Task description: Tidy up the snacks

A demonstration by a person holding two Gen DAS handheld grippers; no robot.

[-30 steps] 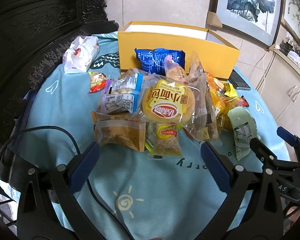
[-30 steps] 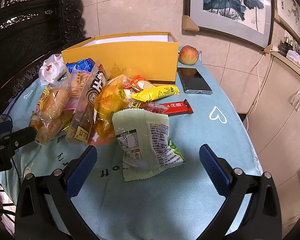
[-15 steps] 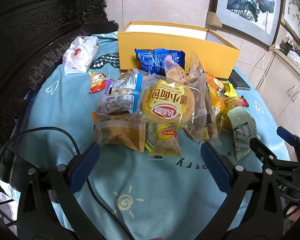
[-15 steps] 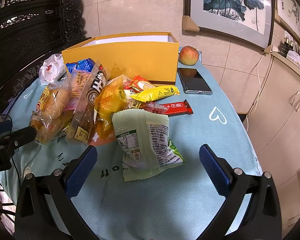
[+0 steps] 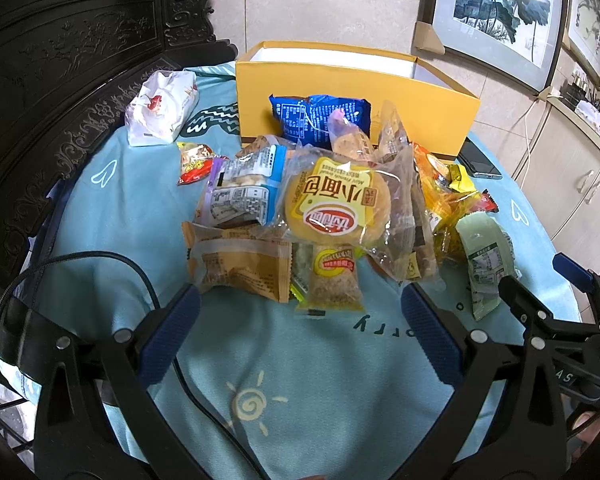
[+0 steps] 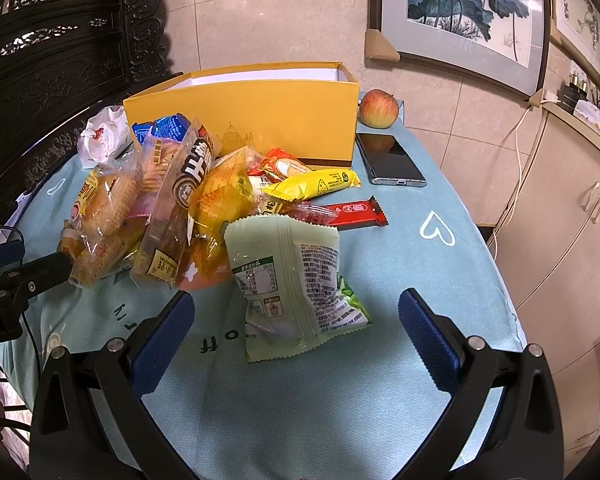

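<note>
A heap of snack packets lies mid-table in front of an open yellow box (image 5: 428, 120) (image 6: 260, 120). In the left wrist view a round bread pack (image 5: 336, 208) tops the heap, with a brown packet (image 5: 240, 268) and a small yellow sachet (image 5: 334, 280) at its near edge. My left gripper (image 5: 300, 300) is open just short of them, holding nothing. In the right wrist view a pale green packet (image 6: 288, 276) lies nearest, between the tips of my open right gripper (image 6: 296, 304). Behind it are a yellow bar (image 6: 316, 184) and a red bar (image 6: 340, 214).
A phone (image 6: 390, 160) and an apple (image 6: 378, 108) lie right of the box. A white wrapped pack (image 5: 162, 108) and a small red sachet (image 5: 194, 162) sit at the far left. Dark carved furniture (image 5: 60, 80) borders the left; cabinets (image 6: 560, 220) stand right. A black cable (image 5: 140, 276) crosses the blue cloth.
</note>
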